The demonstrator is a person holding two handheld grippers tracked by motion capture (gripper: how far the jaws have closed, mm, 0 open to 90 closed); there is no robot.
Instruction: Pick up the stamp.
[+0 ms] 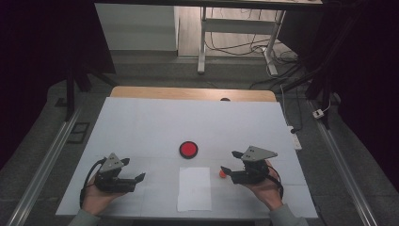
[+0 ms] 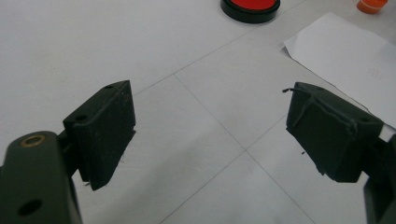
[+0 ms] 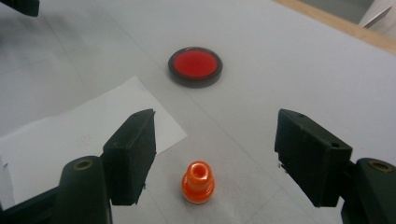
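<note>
A round red disc with a black rim [image 1: 188, 149] lies at the middle of the white table. A sheet of white paper [image 1: 194, 188] lies nearer the front edge. A small orange stamp-like piece [image 1: 222, 173] stands upright just right of the paper. My right gripper [image 1: 227, 161] is open, and the orange piece [image 3: 198, 182] sits low between its jaws, untouched; the red disc [image 3: 194, 66] lies beyond. My left gripper [image 1: 140, 181] is open over bare table at front left, with nothing between its jaws. It points toward the paper [image 2: 345, 70] and the disc [image 2: 251, 7].
The white table cover [image 1: 141, 122] has faint seam lines. A wooden table edge [image 1: 188, 93] and a small dark object [image 1: 225, 99] lie at the far side. Desk legs and cables stand on the floor beyond. Metal rails run along both sides.
</note>
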